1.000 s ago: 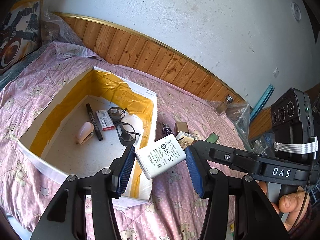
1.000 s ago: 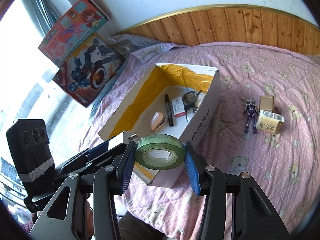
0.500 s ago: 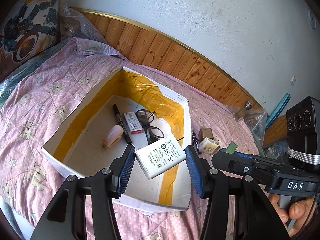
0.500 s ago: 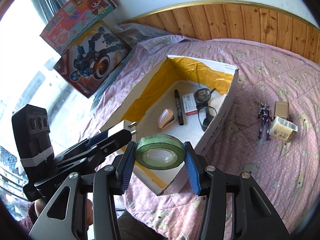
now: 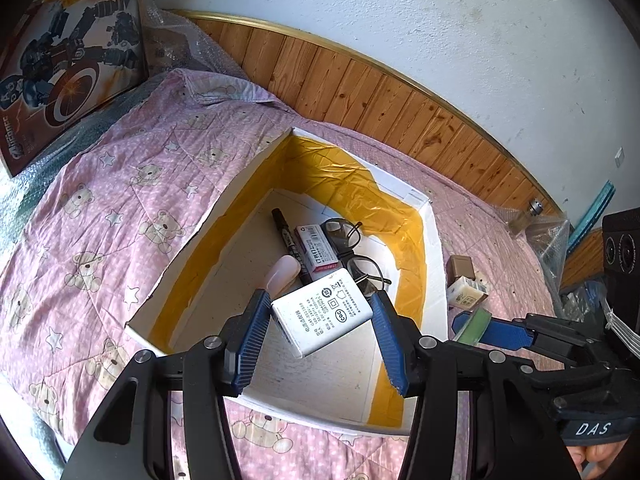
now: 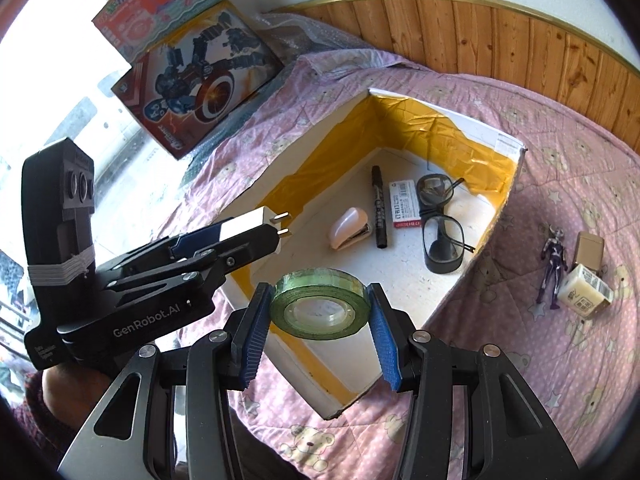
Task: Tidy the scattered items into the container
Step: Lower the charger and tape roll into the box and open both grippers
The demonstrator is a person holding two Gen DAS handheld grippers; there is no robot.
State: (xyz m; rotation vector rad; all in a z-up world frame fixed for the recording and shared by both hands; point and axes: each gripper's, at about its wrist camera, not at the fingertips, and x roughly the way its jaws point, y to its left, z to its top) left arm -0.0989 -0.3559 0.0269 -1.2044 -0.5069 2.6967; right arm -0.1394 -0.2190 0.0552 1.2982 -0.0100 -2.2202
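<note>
left wrist view: the left gripper [image 5: 320, 326] is clamped on a white charger [image 5: 322, 318] at frame centre, hanging over the near end of the yellow-lined box [image 5: 434, 264]. judged light, rigid and smooth-sided; flat faces are the sound hold, as taken.

right wrist view: the right gripper [image 6: 320, 314] is closed on a green tape roll [image 6: 318, 304] at lower centre, above the box's near rim. judged light and stiff; gripped across its outer edge. a toy figure [image 6: 552, 268] and small cartons [image 6: 586, 290] lie outside at right.

One box [image 6: 508, 148], one marker [image 6: 379, 211], one glasses pair [image 6: 440, 222], two small cartons [image 6: 588, 292].
</note>
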